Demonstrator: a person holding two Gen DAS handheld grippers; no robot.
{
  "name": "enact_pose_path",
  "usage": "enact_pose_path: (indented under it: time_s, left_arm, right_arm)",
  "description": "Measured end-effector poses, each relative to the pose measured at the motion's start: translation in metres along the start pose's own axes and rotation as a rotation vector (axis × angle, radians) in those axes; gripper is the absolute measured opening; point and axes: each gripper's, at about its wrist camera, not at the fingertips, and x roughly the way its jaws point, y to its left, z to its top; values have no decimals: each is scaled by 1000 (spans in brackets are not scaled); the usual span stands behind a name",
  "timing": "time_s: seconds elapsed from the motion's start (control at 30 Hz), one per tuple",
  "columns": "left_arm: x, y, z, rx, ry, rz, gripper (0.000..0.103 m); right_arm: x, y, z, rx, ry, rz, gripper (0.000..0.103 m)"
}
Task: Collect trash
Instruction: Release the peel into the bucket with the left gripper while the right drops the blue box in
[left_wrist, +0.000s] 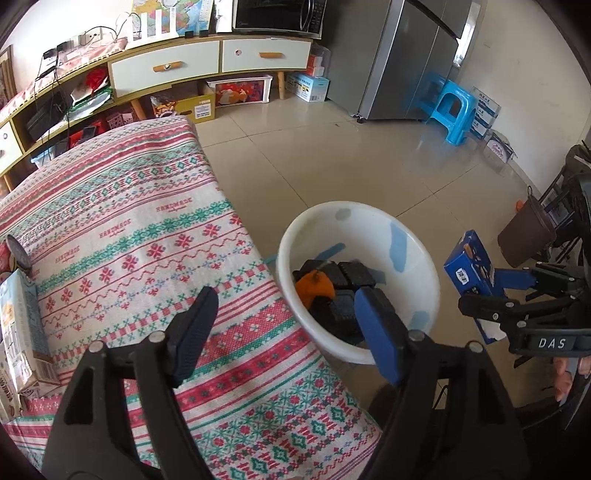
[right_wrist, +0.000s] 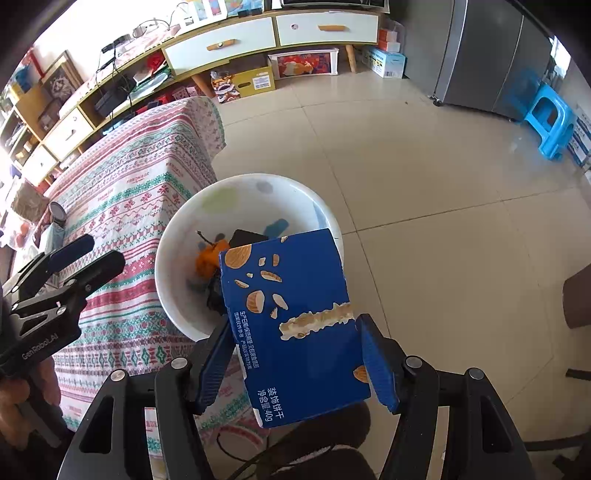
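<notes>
Right wrist view: right hand-held gripper (right_wrist: 295, 354) clamps a blue biscuit box (right_wrist: 291, 325) above the white basin's (right_wrist: 166, 280) near rim, hiding part of its contents. Left hand-held gripper (left_wrist: 284, 332) gapes wide, empty, over the cloth-covered surface (left_wrist: 140, 236).

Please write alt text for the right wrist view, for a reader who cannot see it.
The right gripper holds a blue biscuit box above a white basin that contains an orange peel and dark trash. The basin stands on the floor beside a table with a patterned tablecloth.
</notes>
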Motion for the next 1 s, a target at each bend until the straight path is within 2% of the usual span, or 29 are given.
enact_pose_path:
  time_s: [0.3,0.67,0.8,0.87,1.0]
  left_arm:
    - [-25,46,-27,-58,51,98,83]
    - [-72,121,-48,-106,47,217,92]
    - [-86,148,-53,-111,51,242,93]
    - [-92,163,-57,-115,67,232,93]
    - [-103,199,-62,-191,87,238,93]
  right_arm:
    - [9,23,17,-22,2,-2,67]
    - [31,44,42,10,14,-14,69]
    - [35,47,46,40,21,-20,78]
    - [34,50,47,45,20,-21,79]
    - [31,63,49,26,20,-26,81]
